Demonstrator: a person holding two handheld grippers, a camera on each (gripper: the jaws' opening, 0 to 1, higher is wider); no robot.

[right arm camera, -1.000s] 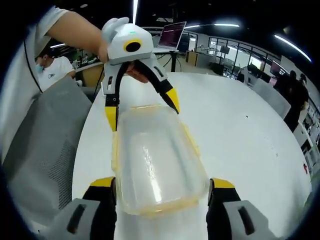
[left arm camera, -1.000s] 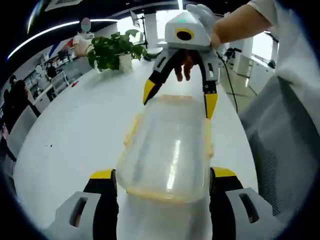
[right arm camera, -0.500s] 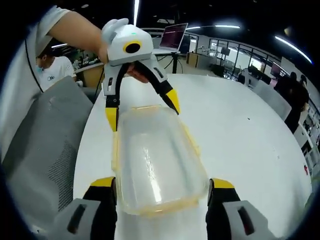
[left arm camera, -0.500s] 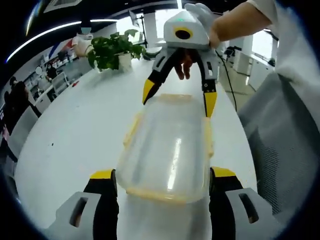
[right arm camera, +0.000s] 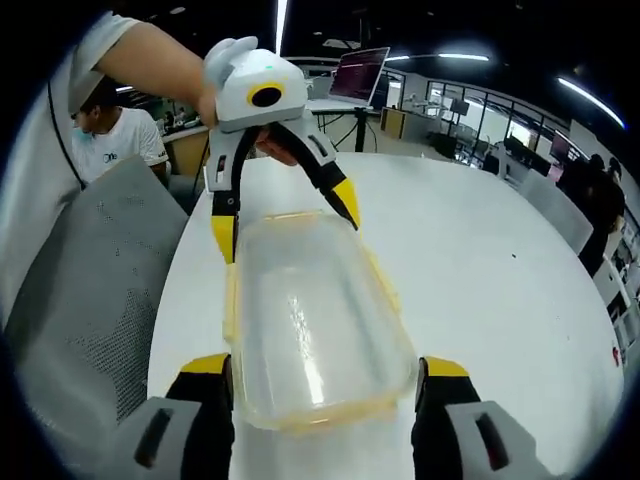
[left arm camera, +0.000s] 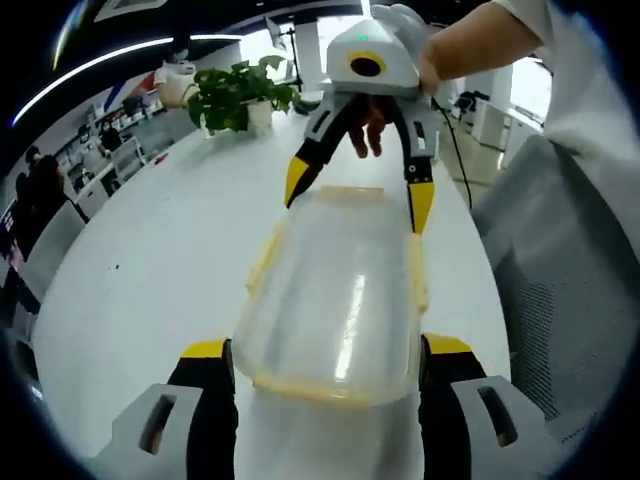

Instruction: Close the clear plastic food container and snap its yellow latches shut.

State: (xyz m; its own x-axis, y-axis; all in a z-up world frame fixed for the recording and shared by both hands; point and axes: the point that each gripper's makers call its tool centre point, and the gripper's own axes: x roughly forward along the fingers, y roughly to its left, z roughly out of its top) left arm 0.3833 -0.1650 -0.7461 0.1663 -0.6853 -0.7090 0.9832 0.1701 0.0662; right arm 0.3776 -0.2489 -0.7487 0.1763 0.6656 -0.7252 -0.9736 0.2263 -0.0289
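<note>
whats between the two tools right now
The clear container, lid on, spans the whole stretch: the left tool straddles one end and the right tool the other. The right gripper view shows the same.

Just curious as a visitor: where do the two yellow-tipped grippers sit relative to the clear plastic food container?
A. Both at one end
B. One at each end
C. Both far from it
B: the left gripper and right gripper straddle opposite ends of the clear plastic food container.
</note>
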